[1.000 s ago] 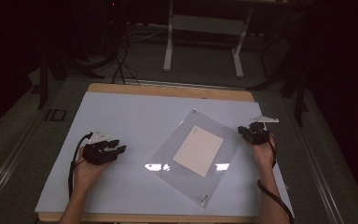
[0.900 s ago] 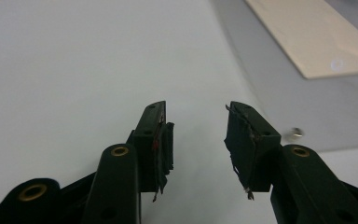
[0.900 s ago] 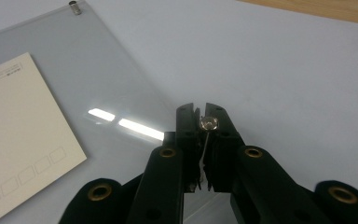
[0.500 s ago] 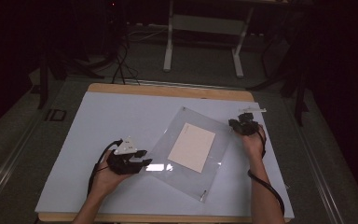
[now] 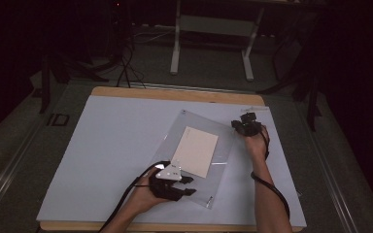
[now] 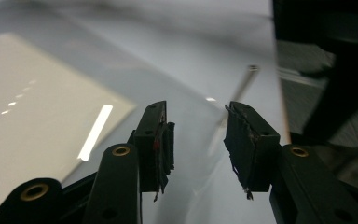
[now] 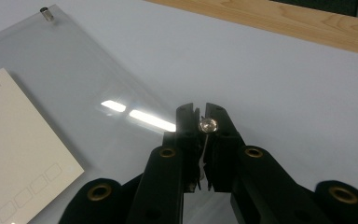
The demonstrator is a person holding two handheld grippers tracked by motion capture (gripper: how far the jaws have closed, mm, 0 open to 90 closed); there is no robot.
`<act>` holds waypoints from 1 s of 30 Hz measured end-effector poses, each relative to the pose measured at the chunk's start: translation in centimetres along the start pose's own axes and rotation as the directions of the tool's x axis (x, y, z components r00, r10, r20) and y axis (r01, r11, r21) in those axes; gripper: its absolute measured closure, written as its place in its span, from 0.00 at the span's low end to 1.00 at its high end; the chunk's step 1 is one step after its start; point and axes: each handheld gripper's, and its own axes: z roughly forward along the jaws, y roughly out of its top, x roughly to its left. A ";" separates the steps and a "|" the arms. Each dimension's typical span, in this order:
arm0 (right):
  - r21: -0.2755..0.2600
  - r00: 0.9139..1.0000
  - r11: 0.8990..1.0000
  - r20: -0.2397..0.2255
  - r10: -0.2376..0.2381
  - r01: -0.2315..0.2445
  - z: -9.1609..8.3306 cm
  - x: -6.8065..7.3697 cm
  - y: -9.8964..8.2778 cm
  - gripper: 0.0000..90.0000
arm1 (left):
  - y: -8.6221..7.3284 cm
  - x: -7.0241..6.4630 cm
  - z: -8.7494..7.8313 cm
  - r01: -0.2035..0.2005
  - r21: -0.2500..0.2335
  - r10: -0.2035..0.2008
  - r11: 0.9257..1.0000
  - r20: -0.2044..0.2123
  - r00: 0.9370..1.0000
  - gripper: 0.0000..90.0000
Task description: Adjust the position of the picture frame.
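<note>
Lying over a wooden table [image 5: 175, 93], a pale blue-white mat [image 5: 107, 160] is taking up nearly the whole top, with bare wood showing along the 12 o'clock edge. Beyond that edge the room is sitting dark: grey floor, a white desk frame [image 5: 209, 43] at 12 o'clock, loose cables [image 5: 126, 63] at 11 o'clock. A clear plastic sleeve [image 5: 223, 145] is lying tilted on the mat right of centre, with a cream card [image 5: 195, 151] inside it. The right gripper [image 5: 244, 125] is sitting at the sleeve's 2 o'clock corner; in the right gripper view its jaws are standing nearly together, pinching the sleeve's edge at a small round snap [image 7: 208, 124], and the sleeve is spreading away toward 10 o'clock with the card at 8 o'clock. The left gripper [image 5: 187, 185] is hovering at the sleeve's 7 o'clock edge, just below the card's near corner. In the left gripper view its jaws are standing apart with nothing between them, the sleeve's surface lying under them, the card at 9 o'clock and the sleeve's far edge running off toward 1 o'clock.
</note>
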 end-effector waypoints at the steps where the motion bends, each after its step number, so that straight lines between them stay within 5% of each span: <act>1: 0.001 1.000 1.000 -0.001 0.001 -0.001 0.0 0.0 0.0 0.94 | 0.2 -0.3 0.5 -0.017 0.008 0.017 1.000 0.012 1.000 0.65; 4: 0.003 1.000 1.000 -0.003 -0.002 0.002 0.1 0.0 0.1 0.94 | 0.5 -1.0 1.8 -0.049 0.022 0.048 0.999 0.050 0.998 0.66; 11: 0.006 1.000 1.000 0.000 0.010 -0.010 0.3 0.0 0.1 0.94 | 0.7 -1.2 4.3 -0.055 0.018 0.053 0.998 0.092 0.994 0.73; 18: 0.011 1.000 1.000 0.001 0.019 -0.019 0.5 0.0 0.1 0.94 | 0.7 -1.3 6.4 -0.080 0.035 0.076 0.996 0.095 0.992 0.85; 23: 0.014 0.999 0.999 0.001 0.032 -0.032 0.6 0.0 0.2 0.94 | 0.8 -1.6 6.7 -0.122 0.035 0.119 0.992 0.067 0.991 0.92; 30: 0.011 0.999 0.999 -0.004 0.036 -0.036 0.9 0.7 0.7 0.94 | 1.5 -2.7 5.7 -0.189 0.064 0.191 0.980 -0.023 0.981 0.94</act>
